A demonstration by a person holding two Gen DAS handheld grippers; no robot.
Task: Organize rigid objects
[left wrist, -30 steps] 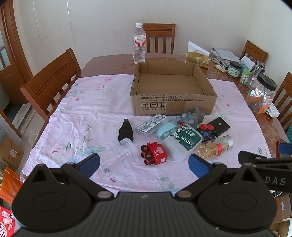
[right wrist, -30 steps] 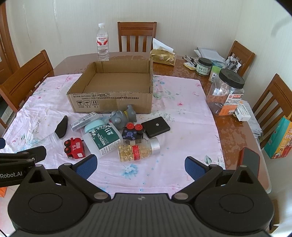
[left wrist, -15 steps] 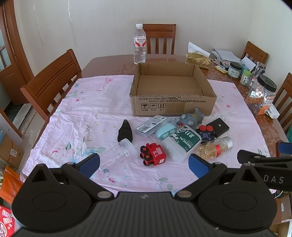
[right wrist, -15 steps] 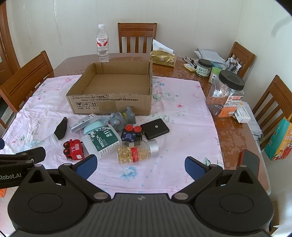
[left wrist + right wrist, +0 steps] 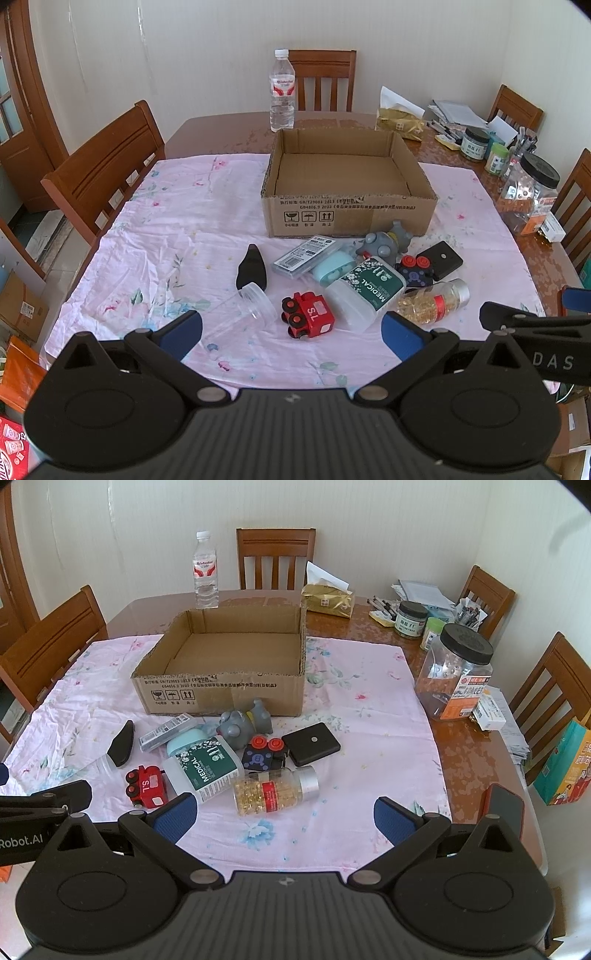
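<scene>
Your table [image 5: 465,753] carries a pink cloth [image 5: 184,229], with chairs [image 5: 107,173] around it. On the bare wood to your right stand a big jar [image 5: 456,675] with a black lid, smaller jars, pens and papers; a water bottle [image 5: 282,96] stands behind the box.

The box [image 5: 347,218] sits open at the far middle of the cloth, and nothing shows inside it. The objects lie in a tight heap just in front of its near wall (some touch each other). The white bottle [image 5: 367,291] with the green label lies on its side, long axis running from near-left to far-right. The pill bottle [image 5: 275,790] lies flat too, its silver cap pointing right. A clear cup [image 5: 245,310] lies tipped over beside the red train [image 5: 308,319]. Behind them are a black wallet [image 5: 311,744], a grey toy [image 5: 245,723] against the box, a flat case [image 5: 306,254] and a black wedge [image 5: 252,267].

Your left gripper [image 5: 291,332] and right gripper [image 5: 284,816] both stand wide, holding nothing, near the table edge.
</scene>
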